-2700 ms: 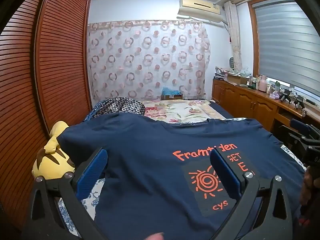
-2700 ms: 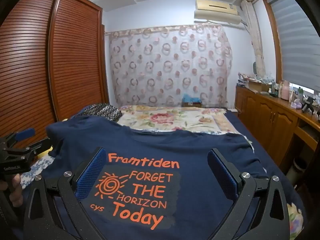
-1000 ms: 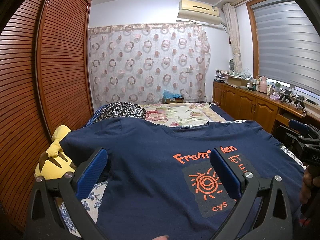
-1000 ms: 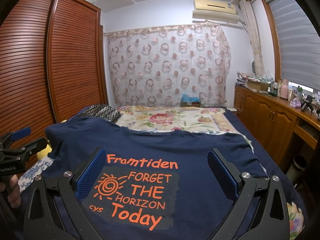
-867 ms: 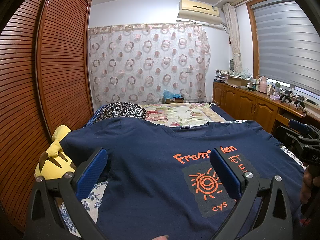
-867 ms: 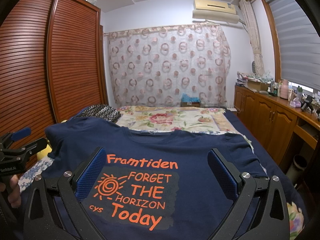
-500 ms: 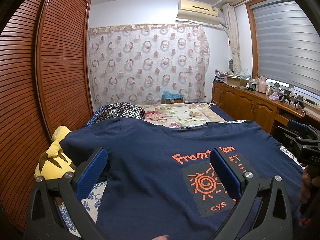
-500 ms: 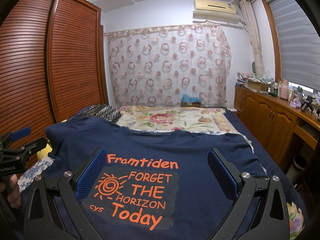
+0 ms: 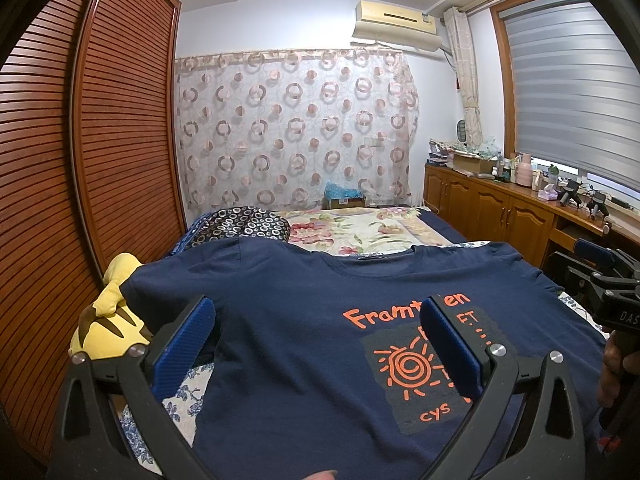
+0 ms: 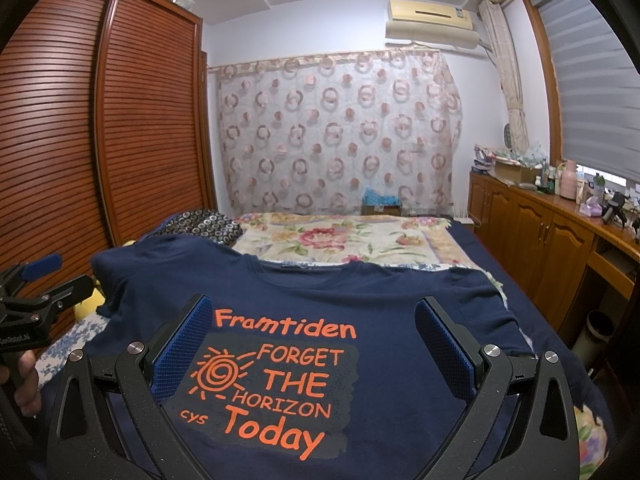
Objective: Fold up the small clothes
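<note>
- bed (image 10: 472, 240) with floral cover, runs to far curtain
- navy T-shirt (image 10: 360, 300) spread flat print-up on near end of bed, collar toward curtain
- yellow plush (image 9: 108, 320) at shirt's left sleeve
- left gripper (image 9: 316, 340) jaws wide, empty, above shirt
- right gripper (image 10: 312, 336) jaws wide, empty, over orange print

The left hand-held gripper (image 9: 316, 344) is level, its jaws spread wide with nothing between them. The right hand-held gripper (image 10: 312, 344) is equally wide and empty. A hand (image 10: 24, 384) grips the left one's handle.
</note>
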Tool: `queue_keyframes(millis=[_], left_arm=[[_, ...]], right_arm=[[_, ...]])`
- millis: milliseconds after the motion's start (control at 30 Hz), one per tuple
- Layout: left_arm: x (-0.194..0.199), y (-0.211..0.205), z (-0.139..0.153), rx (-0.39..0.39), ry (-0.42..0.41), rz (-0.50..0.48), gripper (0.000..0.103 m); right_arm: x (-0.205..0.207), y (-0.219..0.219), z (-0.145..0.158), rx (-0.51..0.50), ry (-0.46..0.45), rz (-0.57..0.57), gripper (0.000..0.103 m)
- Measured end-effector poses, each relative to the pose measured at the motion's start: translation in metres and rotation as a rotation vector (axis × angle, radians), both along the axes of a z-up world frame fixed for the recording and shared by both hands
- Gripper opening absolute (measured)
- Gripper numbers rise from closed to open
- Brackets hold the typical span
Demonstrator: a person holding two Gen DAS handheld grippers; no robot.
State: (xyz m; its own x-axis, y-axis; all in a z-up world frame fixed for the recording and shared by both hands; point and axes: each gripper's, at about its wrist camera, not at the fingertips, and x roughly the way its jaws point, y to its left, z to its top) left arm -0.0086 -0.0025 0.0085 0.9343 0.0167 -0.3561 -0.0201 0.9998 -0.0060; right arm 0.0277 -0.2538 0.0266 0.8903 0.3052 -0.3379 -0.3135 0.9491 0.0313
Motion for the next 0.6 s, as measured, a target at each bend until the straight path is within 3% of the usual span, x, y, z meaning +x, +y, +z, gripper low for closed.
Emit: queue_keyframes(millis=[600], left_arm=[[0.001,-0.002,0.011,0.0,0.025,0.004,0.103]], right_arm=[[0.004,-0.005,-0.002,-0.007,0.012,0.015,0.103]])
